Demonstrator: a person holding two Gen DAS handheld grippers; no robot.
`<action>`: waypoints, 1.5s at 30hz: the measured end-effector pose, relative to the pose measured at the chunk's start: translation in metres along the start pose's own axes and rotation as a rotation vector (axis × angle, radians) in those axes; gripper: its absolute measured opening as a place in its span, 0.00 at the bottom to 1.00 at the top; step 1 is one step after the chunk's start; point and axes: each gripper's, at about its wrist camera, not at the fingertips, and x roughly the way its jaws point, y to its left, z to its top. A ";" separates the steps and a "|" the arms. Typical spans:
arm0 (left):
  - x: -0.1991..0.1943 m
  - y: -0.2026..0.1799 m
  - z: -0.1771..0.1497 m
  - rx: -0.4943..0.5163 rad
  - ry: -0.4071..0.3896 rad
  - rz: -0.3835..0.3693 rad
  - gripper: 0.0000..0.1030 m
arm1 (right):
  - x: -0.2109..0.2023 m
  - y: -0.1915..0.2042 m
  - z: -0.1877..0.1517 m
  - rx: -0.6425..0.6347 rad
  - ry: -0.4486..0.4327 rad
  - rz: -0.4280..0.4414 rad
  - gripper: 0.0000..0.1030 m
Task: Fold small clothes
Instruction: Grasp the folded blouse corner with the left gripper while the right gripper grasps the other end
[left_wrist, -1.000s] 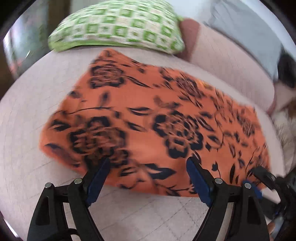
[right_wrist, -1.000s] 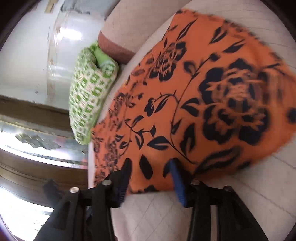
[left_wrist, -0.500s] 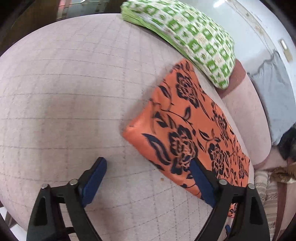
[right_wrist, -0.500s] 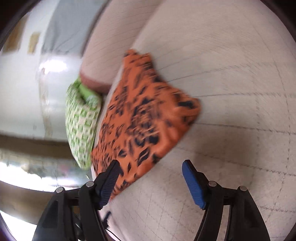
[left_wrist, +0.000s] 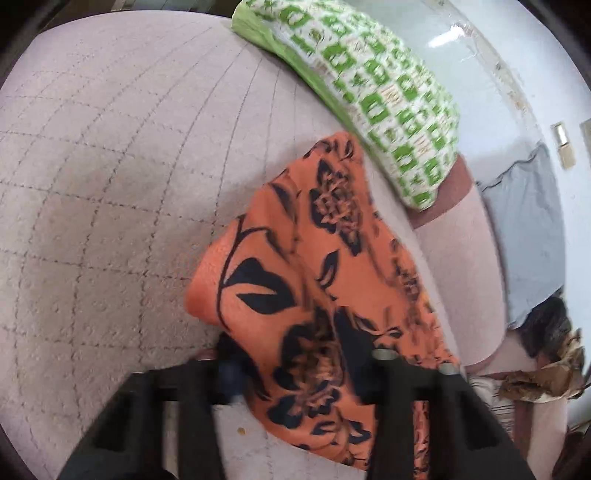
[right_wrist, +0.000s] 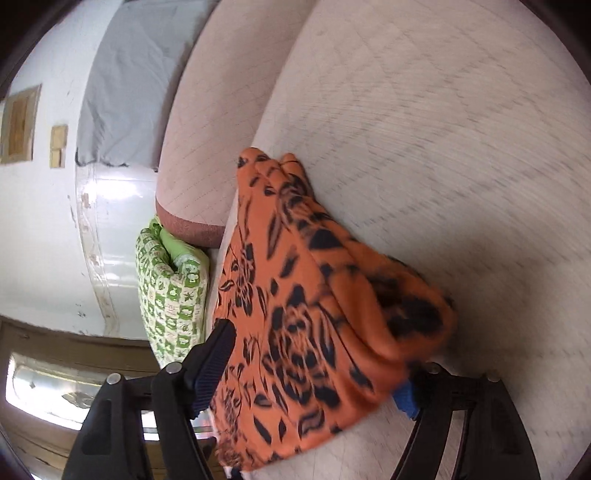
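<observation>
An orange garment with black flowers (left_wrist: 325, 266) lies folded on the pink quilted sofa seat (left_wrist: 110, 177). In the left wrist view my left gripper (left_wrist: 303, 369) is open, its jaws on either side of the garment's near end, with cloth lying between them. In the right wrist view the garment (right_wrist: 314, 317) fills the gap of my right gripper (right_wrist: 314, 369), which is open with one finger on each side of the cloth. The cloth's fold bulges at the right (right_wrist: 417, 314).
A green and white checked cushion (left_wrist: 376, 85) lies just behind the garment, also seen in the right wrist view (right_wrist: 170, 295). The sofa back (left_wrist: 461, 277) carries a grey cloth (left_wrist: 532, 229). A dark heap and brown paper (left_wrist: 554, 354) sit at the far right.
Both grippers have moved in on the garment from positions beside it. The cloth now lies between each pair of fingers, and its near ends look bunched.
</observation>
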 end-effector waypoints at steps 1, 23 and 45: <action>0.001 0.000 0.000 -0.001 -0.011 0.003 0.30 | 0.004 0.003 0.001 -0.017 -0.012 -0.003 0.61; -0.096 0.035 -0.052 0.085 -0.018 -0.077 0.17 | -0.092 0.032 -0.060 -0.294 -0.069 -0.093 0.13; -0.080 0.047 -0.037 0.038 -0.030 -0.106 0.22 | -0.075 0.101 -0.149 -0.551 0.009 -0.107 0.24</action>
